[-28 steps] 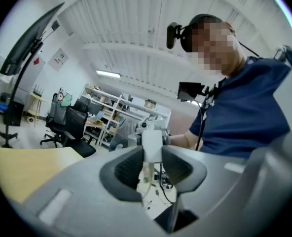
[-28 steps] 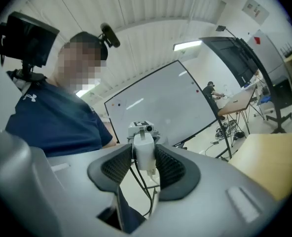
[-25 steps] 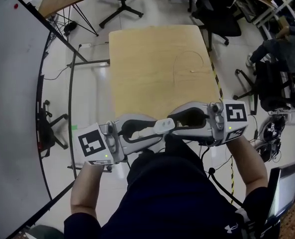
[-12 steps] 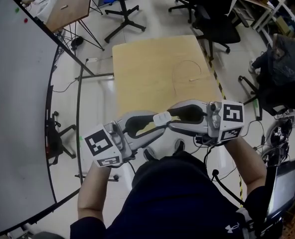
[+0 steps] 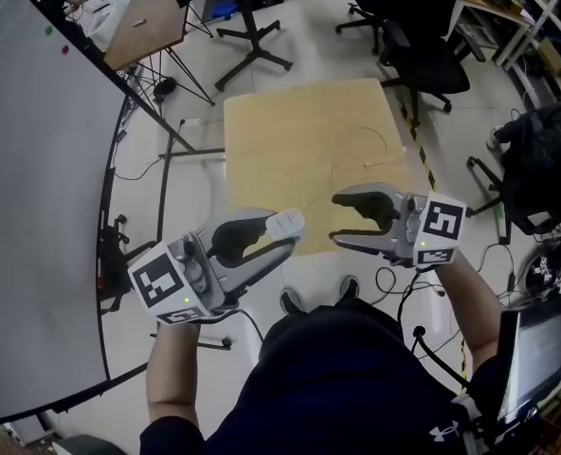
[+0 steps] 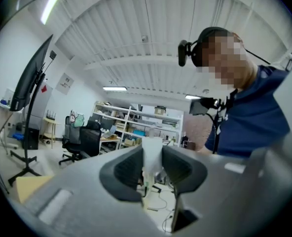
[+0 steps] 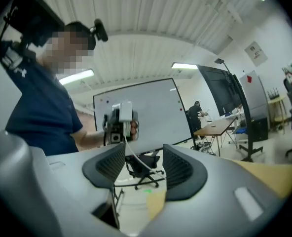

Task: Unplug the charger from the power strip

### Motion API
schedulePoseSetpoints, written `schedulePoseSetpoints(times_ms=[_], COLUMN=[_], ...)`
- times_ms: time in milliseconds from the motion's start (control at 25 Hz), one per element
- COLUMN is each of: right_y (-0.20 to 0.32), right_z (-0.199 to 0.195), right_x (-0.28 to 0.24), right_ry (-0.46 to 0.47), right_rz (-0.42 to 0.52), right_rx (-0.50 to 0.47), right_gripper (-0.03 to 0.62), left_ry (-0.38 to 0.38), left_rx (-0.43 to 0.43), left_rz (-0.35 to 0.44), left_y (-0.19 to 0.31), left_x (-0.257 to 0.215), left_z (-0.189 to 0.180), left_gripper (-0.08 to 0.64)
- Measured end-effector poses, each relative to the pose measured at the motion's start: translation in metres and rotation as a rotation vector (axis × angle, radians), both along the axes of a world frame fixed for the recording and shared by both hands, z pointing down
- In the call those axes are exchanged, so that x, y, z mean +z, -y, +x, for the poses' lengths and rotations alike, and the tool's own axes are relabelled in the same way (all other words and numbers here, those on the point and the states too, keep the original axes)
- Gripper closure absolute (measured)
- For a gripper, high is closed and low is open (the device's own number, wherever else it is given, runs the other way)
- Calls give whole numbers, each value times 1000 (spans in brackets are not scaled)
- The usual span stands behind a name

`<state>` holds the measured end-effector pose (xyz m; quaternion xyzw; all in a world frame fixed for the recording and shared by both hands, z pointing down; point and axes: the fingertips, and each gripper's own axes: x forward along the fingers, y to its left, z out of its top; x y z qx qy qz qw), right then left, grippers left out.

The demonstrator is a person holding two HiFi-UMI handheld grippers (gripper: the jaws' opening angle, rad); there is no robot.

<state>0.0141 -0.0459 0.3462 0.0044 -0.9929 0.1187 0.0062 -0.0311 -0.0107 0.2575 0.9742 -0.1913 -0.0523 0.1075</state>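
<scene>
Above the near edge of the counter (image 5: 299,131), the left tool (image 5: 279,237) clamps the white charger (image 5: 287,222), its long axis pointing toward the right tool (image 5: 337,218), whose empty jaws are opening nearby, not touching.

Held level with tips facing each other, the left gripper (image 5: 288,237) clamps the white charger (image 5: 286,222), while the right gripper (image 5: 337,218) jaws are opening, nothing between them.

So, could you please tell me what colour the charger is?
White; the charger shows best in the head view.
</scene>
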Motion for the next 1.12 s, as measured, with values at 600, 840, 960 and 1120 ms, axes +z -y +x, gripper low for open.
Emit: schedulePoseSetpoints(times_ms=[600,840,960,1120], right_y=[-21,-47,-39,-27], right_z=[-59,-38,-26,-17], right_x=[48,-10,-45,-73], right_ry=[-215,-112,-76,-169], right_rz=[427,393,346,465], right_rx=[13,19,136,160], right_gripper=[561,581,581,583], left_ry=[-159,17,108,179], left_rx=[-151,-310,-279,-142], left_rz=[19,89,101,51], left_y=[33,67,66,53], left_x=[-55,-44,-33,-13], left_z=[-29,-59,-55,-33], left_gripper=[436,436,436,436])
